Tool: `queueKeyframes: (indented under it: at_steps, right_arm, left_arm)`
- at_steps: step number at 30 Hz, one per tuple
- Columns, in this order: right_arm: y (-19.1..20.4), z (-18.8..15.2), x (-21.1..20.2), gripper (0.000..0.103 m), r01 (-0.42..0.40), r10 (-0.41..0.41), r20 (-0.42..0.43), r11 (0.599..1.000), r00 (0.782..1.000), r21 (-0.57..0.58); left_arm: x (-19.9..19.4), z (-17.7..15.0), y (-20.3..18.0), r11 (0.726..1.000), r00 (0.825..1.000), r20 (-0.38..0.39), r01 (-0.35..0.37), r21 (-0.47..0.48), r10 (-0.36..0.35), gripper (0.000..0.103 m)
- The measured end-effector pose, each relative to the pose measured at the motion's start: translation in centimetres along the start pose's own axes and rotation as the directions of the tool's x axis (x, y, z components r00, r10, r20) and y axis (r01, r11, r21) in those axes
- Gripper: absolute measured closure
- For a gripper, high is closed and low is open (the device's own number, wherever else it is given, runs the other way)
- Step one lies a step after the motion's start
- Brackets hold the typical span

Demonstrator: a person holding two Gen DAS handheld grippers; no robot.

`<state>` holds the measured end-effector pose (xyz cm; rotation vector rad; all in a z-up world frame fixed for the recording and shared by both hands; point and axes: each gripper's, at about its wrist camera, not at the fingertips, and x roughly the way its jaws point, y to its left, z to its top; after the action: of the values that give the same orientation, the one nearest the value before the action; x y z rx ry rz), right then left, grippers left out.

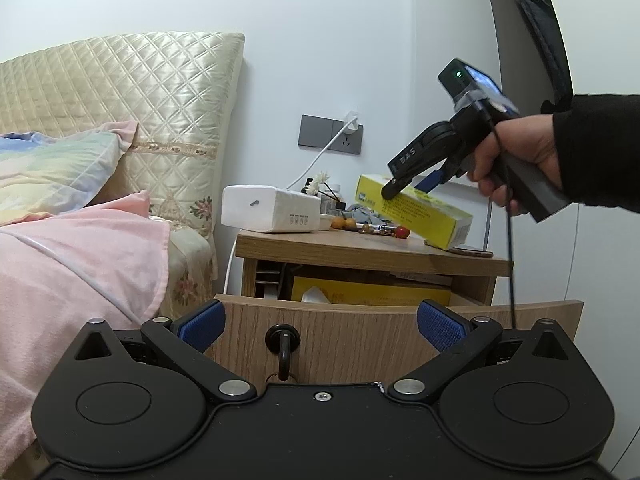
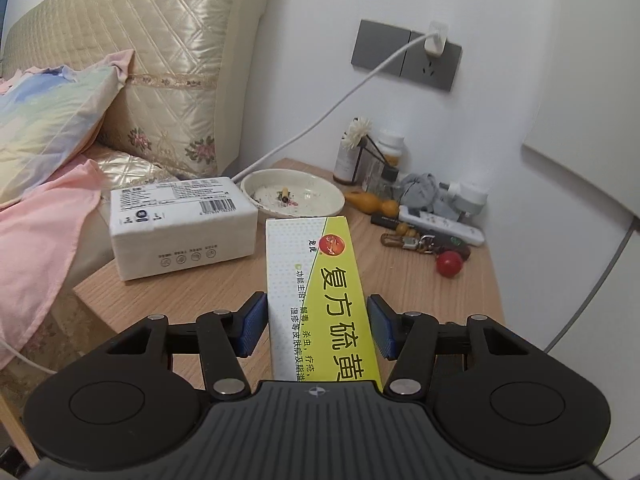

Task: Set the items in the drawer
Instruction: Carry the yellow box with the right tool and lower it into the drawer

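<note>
Right gripper clamped on a yellow-and-white box, blue pads pressed to both long sides, box pointing forward above the nightstand. Printed on the yellow face: large Chinese characters 复方硫黄, a red round logo above them, smaller lines of Chinese down the white strip. From the left wrist, same box seen tilted, held up over the tabletop's right part, hand on the handle, "DAS" lettered on the gripper's side.

Left gripper wide open, holding nothing, just in front of the drawer, which stands pulled out, a black ring pull on its front. Inside, a yellow carton with tissue poking up.

Beyond, on top: white tissue pack with a barcode and four round icons along its side, text too small to read. Past it a white dish, keys, a red ball, a remote, bottles. On the wall, a grey socket with a white charger plugged in.
</note>
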<state>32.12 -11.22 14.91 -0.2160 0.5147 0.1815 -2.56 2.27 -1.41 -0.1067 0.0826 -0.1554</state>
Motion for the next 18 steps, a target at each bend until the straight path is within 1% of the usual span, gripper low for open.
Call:
queueKeyframes:
  at_steps: [3,8,13,18]
  right_arm:
    - [0.8,-0.1,-1.4,0.045,-0.007,0.006,-0.004,0.999,1.000,-0.035]
    - [3.0,-0.7,-3.0,0.045,-0.042,0.036,-0.042,0.989,0.998,-0.142]
    - [5.3,-1.4,-4.5,0.045,-0.080,0.061,-0.083,0.966,0.995,-0.245]
    - [8.1,-2.9,-4.7,0.045,-0.118,0.078,-0.132,0.937,0.988,-0.328]
  left_arm:
    - [-0.2,0.0,0.0,1.000,1.000,0.006,0.001,-0.005,-0.001,0.001]
    - [-0.3,0.1,-0.1,1.000,1.000,0.008,0.004,-0.005,-0.004,0.001]
    - [-0.6,0.1,-0.3,1.000,1.000,0.017,0.013,-0.005,-0.013,0.001]
    - [-0.6,0.2,-0.1,1.000,1.000,0.018,0.011,-0.011,-0.011,0.001]
